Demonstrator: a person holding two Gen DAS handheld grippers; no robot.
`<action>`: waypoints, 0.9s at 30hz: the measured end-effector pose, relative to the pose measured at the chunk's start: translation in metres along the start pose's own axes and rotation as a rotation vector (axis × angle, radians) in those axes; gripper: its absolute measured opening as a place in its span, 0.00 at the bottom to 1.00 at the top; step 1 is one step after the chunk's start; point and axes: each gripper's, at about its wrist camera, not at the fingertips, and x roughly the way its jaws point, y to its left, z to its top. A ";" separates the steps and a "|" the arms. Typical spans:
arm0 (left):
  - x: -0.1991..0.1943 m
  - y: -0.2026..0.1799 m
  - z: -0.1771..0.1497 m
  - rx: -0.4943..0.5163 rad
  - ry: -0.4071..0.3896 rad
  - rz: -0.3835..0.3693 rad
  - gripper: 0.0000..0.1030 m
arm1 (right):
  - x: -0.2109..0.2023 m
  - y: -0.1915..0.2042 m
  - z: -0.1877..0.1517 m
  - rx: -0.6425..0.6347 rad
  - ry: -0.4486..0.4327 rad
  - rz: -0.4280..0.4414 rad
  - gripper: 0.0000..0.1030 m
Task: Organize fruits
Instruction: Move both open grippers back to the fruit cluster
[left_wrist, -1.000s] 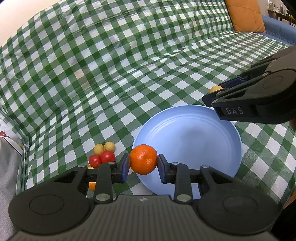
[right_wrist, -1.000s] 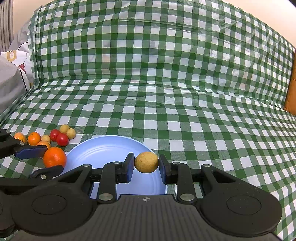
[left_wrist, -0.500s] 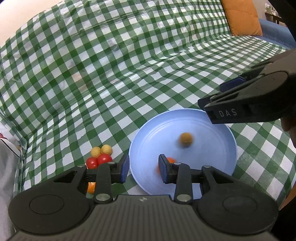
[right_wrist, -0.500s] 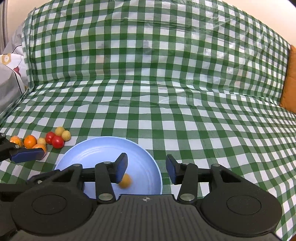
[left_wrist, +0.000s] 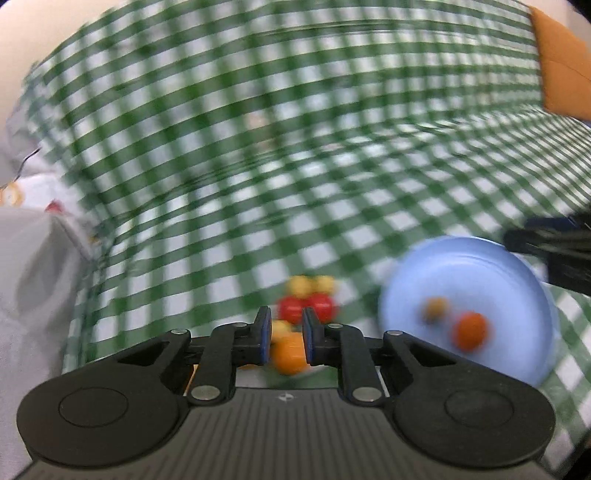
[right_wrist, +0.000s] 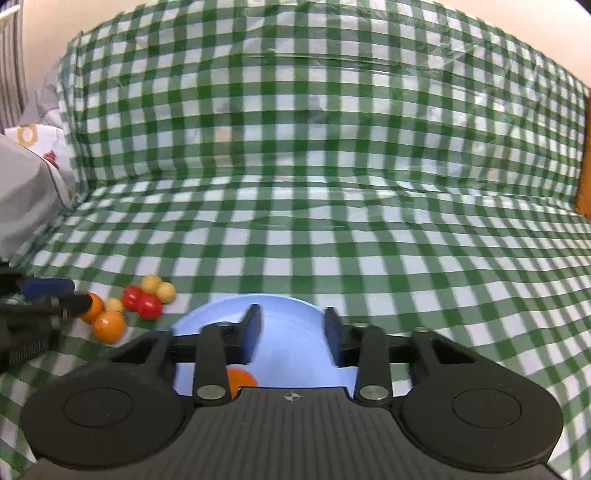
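Left gripper (left_wrist: 286, 338) and right gripper (right_wrist: 291, 334): matte black plastic bodies, each with a ribbed grey-black deck bearing a small white cross-in-circle mark at its front edge. Two large round black housings with recessed discs flank each deck, and angular black link arms run forward from silver pivot screws (right_wrist: 209, 391). Each finger ends in a flat blue pad (left_wrist: 264, 334), seen on the right unit as darker blue pads (right_wrist: 251, 332).
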 end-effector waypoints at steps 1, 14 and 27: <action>0.004 0.013 0.000 -0.026 0.009 0.006 0.19 | 0.001 0.003 0.001 0.005 0.000 0.016 0.24; 0.036 0.062 -0.015 -0.112 0.038 -0.043 0.19 | 0.046 0.058 0.008 0.020 0.063 0.190 0.23; 0.077 0.050 -0.015 -0.129 0.129 -0.010 0.26 | 0.135 0.100 0.009 0.026 0.184 0.232 0.28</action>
